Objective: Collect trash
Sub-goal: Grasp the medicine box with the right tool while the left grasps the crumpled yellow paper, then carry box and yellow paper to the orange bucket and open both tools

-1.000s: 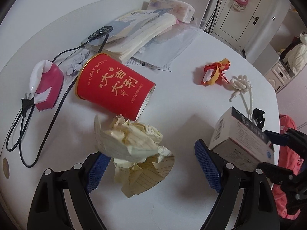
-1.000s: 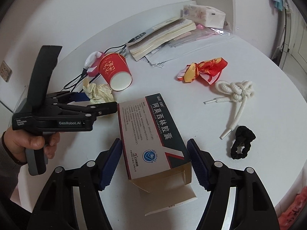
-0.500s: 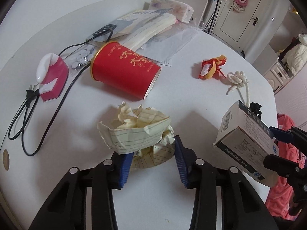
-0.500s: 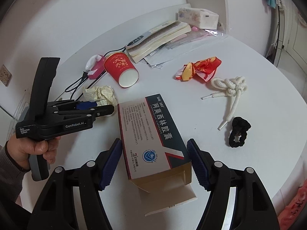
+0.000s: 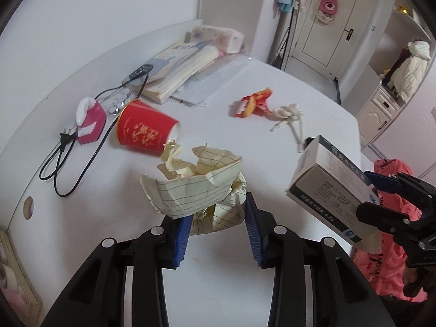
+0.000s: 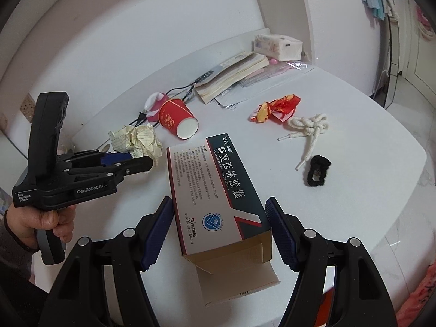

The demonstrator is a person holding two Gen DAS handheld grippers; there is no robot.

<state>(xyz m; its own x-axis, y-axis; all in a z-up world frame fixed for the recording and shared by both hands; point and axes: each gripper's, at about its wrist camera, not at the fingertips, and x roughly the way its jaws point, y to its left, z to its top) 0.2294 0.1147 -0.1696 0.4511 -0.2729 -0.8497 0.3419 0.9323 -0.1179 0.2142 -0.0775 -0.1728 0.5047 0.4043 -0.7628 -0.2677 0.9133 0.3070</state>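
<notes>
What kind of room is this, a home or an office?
Most likely a room in a home: a white coat hangs by a cabinet, bags hang on the door, and the white table holds books and a tissue pack.

Black plastic left gripper (image 5: 215, 231) w/ ribbed blue pads, silver screws at joints, white "GenRobot.AI" lettering on side, grey handle, right gripper (image 6: 219, 234) same build, dark knit sleeve (image 6: 11, 242) at wrist
</notes>
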